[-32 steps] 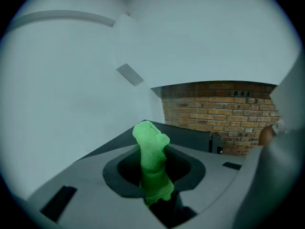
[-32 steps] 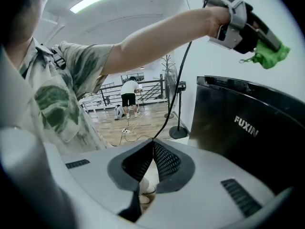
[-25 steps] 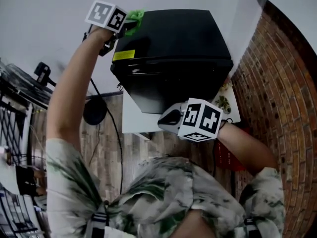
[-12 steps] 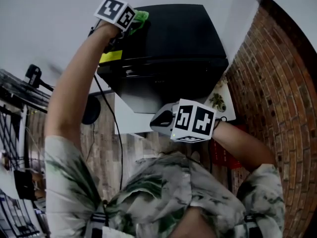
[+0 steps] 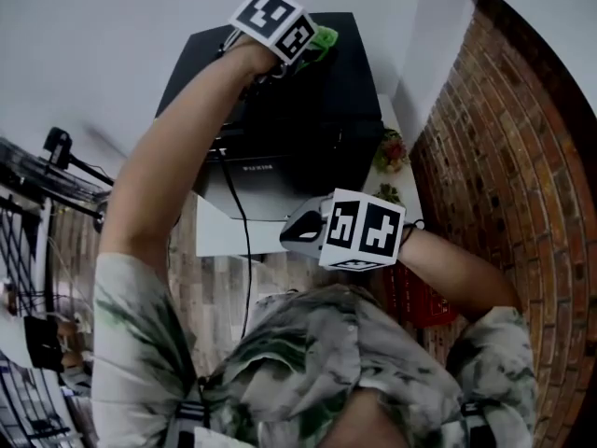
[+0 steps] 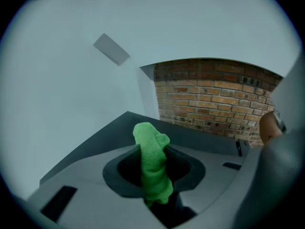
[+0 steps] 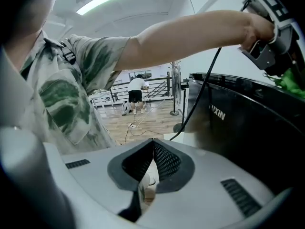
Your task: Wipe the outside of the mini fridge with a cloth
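One step in hand, wiping top: left hand-held gripper point(image 5: 303, 52) clamped on green cloth point(image 6: 152, 168) at rear of mini fridge point(image 5: 336, 110) top; right hand-held gripper point(image 7: 152, 149) jaws together, empty. Next, prob.: drag cloth across w/ pressure.

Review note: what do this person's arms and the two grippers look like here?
The left gripper and right gripper both have pale grey shells with dark pads at the jaws. Each carries a white cube with black square markers. A black cable runs from the left one. The person wears a pale short-sleeved shirt with green blotches; the forearms are bare.
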Motion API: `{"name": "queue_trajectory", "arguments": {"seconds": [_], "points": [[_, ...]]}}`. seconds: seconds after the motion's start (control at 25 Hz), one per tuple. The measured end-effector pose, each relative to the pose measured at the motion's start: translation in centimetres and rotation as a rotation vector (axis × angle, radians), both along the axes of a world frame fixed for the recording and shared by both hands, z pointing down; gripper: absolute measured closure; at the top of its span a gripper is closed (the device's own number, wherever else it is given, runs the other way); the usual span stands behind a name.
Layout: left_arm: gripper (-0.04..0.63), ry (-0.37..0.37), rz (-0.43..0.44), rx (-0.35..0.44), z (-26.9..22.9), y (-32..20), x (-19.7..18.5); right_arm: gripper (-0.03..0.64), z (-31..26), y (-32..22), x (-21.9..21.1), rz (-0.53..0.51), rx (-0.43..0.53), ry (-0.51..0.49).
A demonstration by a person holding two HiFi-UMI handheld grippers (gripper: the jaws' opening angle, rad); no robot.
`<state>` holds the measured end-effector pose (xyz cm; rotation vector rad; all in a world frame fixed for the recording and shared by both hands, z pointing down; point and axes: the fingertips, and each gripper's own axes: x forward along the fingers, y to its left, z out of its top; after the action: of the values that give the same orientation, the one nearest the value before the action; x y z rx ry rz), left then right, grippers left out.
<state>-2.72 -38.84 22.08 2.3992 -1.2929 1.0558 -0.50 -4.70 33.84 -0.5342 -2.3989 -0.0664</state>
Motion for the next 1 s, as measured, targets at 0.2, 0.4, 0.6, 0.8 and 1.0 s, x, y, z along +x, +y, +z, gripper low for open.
{"name": "queue_trajectory", "arguments": {"seconds": [0.2, 0.4, 0.6, 0.8, 1.0], "points": [[0.474, 0.027, 0.03, 0.004, 0.1, -1.2, 5.5, 0.594, 0.4, -0.6, 2.4, -0.019, 0.0, -0.01], [0.474, 0.076, 0.05, 0.016, -0.9, -1.4, 6.9, 0.594, -0.2, -0.9, 3.0, -0.042, 0.015, -0.017], [0.474, 0.062, -0.018, 0.085, -3.9, -1.7, 2.6, 0.594, -0.3, -1.6, 3.0, -0.047, 0.019, -0.025], [0.474, 0.03, -0.198, 0.135, -6.1, -1.9, -7.8, 0.594, 0.1, -1.5, 2.4, -0.054, 0.006, -0.03], [0.474, -0.017, -0.391, 0.114, -4.8, -1.8, -19.2, 0.594, 0.1, -1.8, 1.8, -0.034, -0.004, -0.03]]}}
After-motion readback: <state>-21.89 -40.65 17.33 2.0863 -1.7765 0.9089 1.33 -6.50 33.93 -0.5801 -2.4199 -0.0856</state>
